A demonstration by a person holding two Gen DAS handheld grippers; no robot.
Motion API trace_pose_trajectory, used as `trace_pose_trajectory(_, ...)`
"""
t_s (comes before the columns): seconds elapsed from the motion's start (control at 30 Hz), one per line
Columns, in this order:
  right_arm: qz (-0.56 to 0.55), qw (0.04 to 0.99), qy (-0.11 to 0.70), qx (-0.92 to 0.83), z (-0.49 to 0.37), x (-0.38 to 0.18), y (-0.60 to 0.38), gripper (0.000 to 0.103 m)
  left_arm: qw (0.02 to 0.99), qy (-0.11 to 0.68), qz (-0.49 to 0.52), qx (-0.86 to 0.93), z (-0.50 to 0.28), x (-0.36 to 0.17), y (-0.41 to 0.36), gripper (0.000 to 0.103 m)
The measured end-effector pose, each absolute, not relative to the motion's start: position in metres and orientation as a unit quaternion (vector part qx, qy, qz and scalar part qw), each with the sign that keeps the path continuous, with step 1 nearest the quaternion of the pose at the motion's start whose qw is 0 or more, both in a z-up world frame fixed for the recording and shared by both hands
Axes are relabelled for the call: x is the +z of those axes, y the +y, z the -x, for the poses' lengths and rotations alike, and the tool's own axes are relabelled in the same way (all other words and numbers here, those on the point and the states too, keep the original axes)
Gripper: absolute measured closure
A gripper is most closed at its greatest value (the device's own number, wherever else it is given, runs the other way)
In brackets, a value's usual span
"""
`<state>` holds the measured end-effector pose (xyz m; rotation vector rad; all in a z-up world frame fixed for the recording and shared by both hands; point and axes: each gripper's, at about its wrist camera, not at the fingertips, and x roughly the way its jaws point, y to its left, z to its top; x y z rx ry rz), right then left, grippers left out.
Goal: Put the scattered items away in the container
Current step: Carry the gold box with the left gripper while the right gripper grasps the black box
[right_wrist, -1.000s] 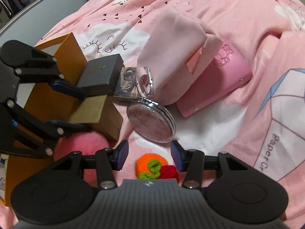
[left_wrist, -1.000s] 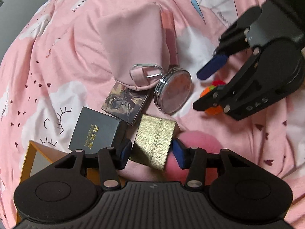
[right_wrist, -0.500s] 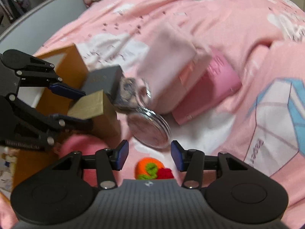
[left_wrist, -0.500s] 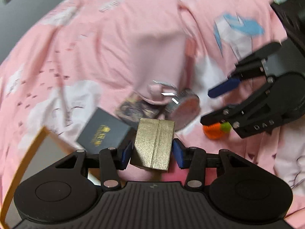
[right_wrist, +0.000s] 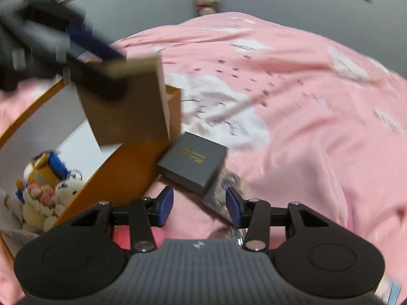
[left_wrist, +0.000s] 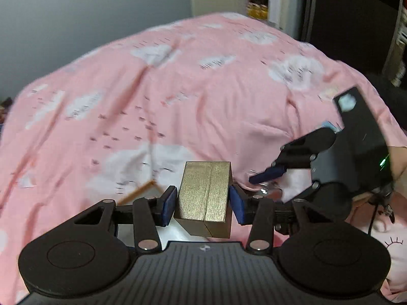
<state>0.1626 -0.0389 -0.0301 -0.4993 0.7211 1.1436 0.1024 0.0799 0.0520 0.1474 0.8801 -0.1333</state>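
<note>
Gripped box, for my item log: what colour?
Gold box, brushed finish; clearest in the left wrist view.

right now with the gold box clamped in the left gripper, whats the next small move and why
Probably carry the gold box a little further over the orange container and lower it before opening. The left gripper is shut on the box, and the right wrist view shows it lifted over the container's near wall, above the open interior with plush toys at one end. The right gripper is open and empty.

Black ribbed hand-held gripper point(left_wrist: 203, 204), blue fingertip pads point(left_wrist: 166, 204).
</note>
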Motion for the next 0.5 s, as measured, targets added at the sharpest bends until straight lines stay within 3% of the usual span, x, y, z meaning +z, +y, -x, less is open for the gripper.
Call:
trace_pose_trajectory(0.13,0.320,0.716,0.277,0.555,-0.155,-0.042,-0.014,0.054,0.903,0.424,-0.070,-0.016,-0.083,0.059,0.099,0.051)
trace_pose_trajectory(0.5,0.541,0.618,0.126,0.557,-0.127,-0.096,0.036,0.049,0.882,0.464,-0.006,0.084,-0.054,-0.002,0.141,0.051)
